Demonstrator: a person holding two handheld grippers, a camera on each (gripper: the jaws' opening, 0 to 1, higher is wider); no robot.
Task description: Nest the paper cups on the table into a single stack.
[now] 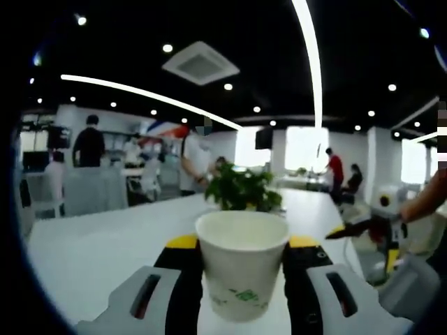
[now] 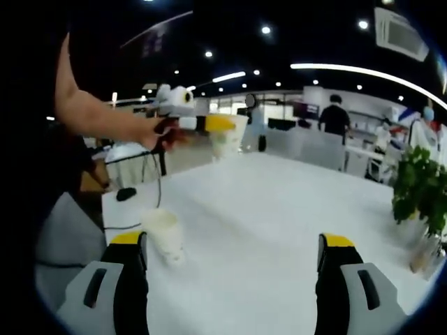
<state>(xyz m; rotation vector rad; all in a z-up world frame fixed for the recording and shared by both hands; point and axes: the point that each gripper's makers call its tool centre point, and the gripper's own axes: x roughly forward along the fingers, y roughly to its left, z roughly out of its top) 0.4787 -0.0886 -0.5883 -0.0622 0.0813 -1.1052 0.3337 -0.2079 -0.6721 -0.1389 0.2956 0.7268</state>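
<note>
One white table (image 2: 279, 209), busy office, potted plant (image 1: 242, 188)

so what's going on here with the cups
A person holding a gripper in each hand is stacking paper cups. The left gripper is shut on a paper cup and holds it up above the white table. The right gripper is open, near a second cup standing on the table. A potted plant stands at the table's far side.

I count two paper cups: one (image 1: 242, 264) gripped in my left hand-held gripper (image 1: 242, 259), one (image 2: 165, 236) standing on the tabletop (image 2: 279, 216). Two hand-held grippers, the right (image 2: 230, 269) empty. One potted plant (image 1: 241, 188).
</note>
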